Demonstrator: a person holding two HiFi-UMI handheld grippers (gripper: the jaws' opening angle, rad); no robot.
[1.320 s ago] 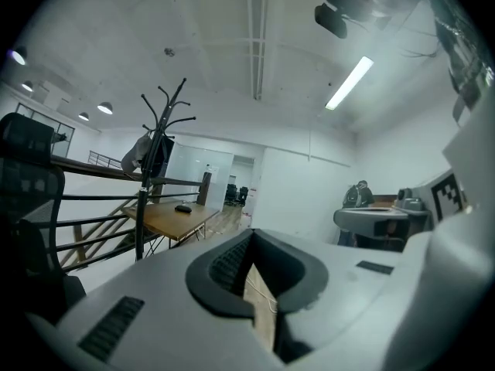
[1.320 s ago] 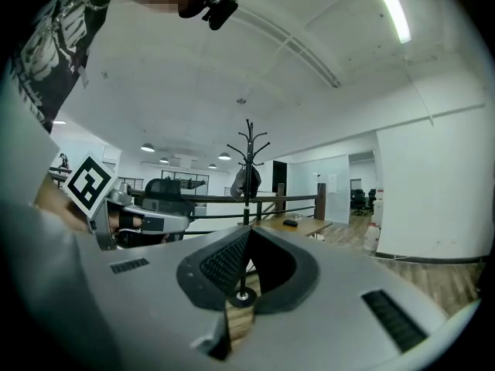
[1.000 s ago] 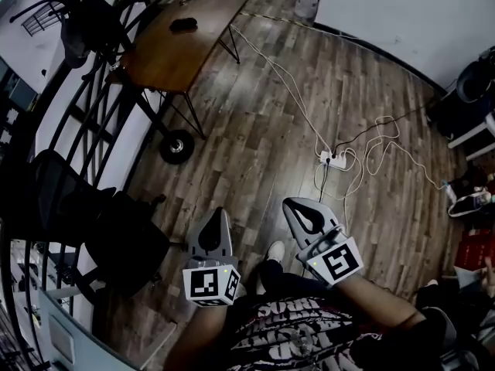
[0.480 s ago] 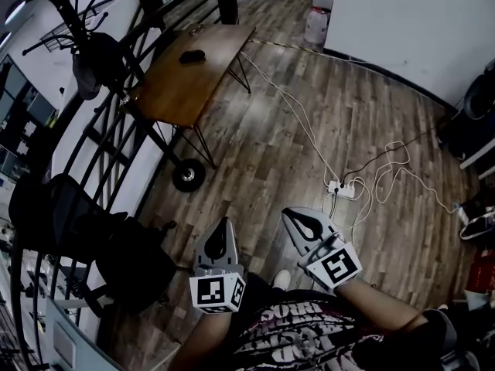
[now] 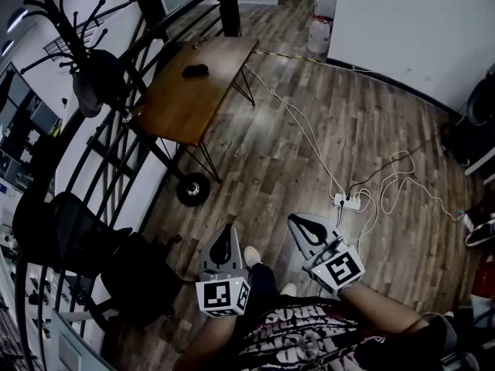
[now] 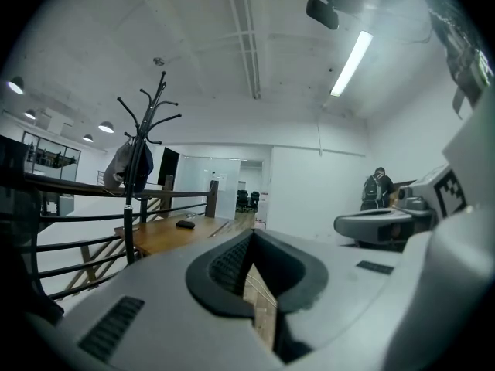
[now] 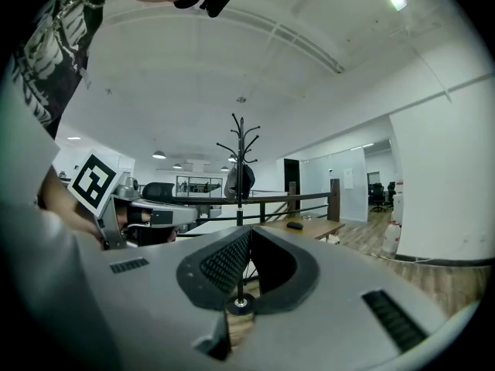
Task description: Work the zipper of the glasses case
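Left tongs (image 5: 226, 234): jaws are pressing fully together with nothing between them, and they are pointing out over the wooden floor (image 5: 278, 153).
Right tongs (image 5: 298, 224): jaws are likewise sitting closed on nothing. The hand carrying them is hiding behind the marker cube (image 5: 338, 269).
Glasses case (image 5: 195, 70): it is lying on the bench top, well ahead of both tongs and apart from them. It is showing only as a small dark oblong, and its zipper is too small to make out.
Bench (image 5: 182, 110): it is standing far ahead of the left tongs, beside the railing (image 5: 104, 168).
Coat stand (image 5: 93, 76): it is rising ahead and left of the left tongs, with a dark garment hanging on it.
Power strip (image 5: 348, 202): it is lying on the floor just ahead of the right tongs, with white cables trailing away.
Shoe (image 5: 251, 255): it is peeking out between the two tongs.
Chair (image 5: 69, 230): it is sitting left of the left tongs, with its details lost in shadow.
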